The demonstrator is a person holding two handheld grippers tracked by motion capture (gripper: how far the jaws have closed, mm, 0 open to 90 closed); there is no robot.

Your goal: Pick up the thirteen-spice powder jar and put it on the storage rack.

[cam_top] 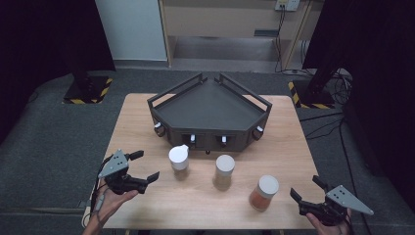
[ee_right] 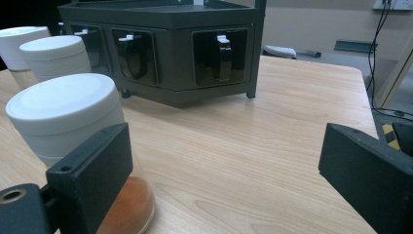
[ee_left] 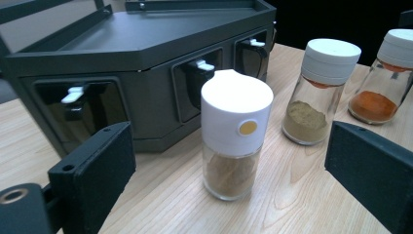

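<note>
Three white-capped glass spice jars stand in a row on the wooden table [cam_top: 274,147]: one with tan powder [cam_top: 179,162] [ee_left: 235,131], a middle one with olive-brown powder [cam_top: 224,171] [ee_left: 319,90], and one with orange powder [cam_top: 264,193] [ee_left: 389,73] [ee_right: 73,141]. Behind them sits a dark corner-shaped rack [cam_top: 210,110] [ee_left: 146,58] [ee_right: 165,44] with small clips in its front windows. My left gripper [cam_top: 145,166] [ee_left: 234,180] is open at the table's front left, jaws facing the tan jar. My right gripper [cam_top: 306,188] [ee_right: 229,180] is open at the front right, just right of the orange jar.
The rack's flat top [cam_top: 208,105] is bare, with rails along its back edges. Bare tabletop lies to the right of the orange jar [ee_right: 272,141]. Beyond the table are grey floor [cam_top: 49,142], black stands with yellow-striped bases [cam_top: 88,90] and trailing cables [cam_top: 337,78].
</note>
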